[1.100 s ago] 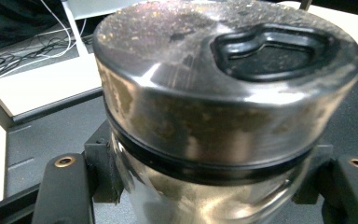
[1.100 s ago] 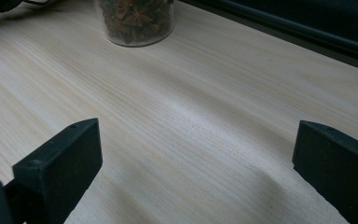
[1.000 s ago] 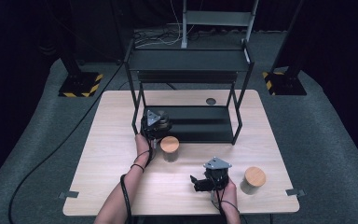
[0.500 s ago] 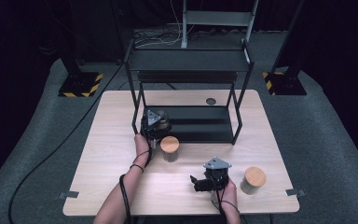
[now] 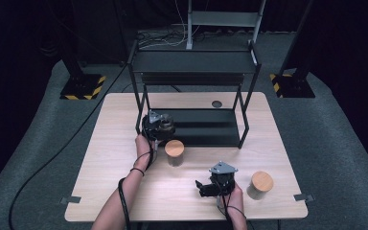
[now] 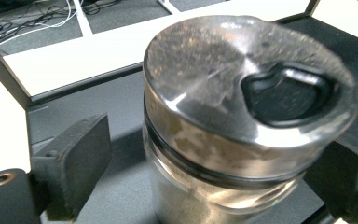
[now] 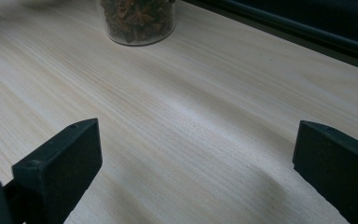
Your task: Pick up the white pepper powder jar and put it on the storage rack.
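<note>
Steel-lidded jar point(image 6: 242, 126) between just-opening left tongs point(image 6: 205, 172) | right tongs point(image 7: 196, 163) spread | wood-lidded jar point(image 5: 174, 152) beside

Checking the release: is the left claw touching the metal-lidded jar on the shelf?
Apart. The left gripper view shows the left claw, jaws just opened, with dark shelf visible between its left pad and the jar.

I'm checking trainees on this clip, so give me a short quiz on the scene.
1. True or false: the metal-lidded jar stands on the lower shelf of the black rack.
2. How many wooden-lidded jars stand on the table? A one, B two, C three.
3. Fill in: the jaws of the right gripper stand ___ above bare wood.

Key: 1 true. 2 B: one near the rack, one by the table's right edge. 3 open, with nothing between them.
</note>
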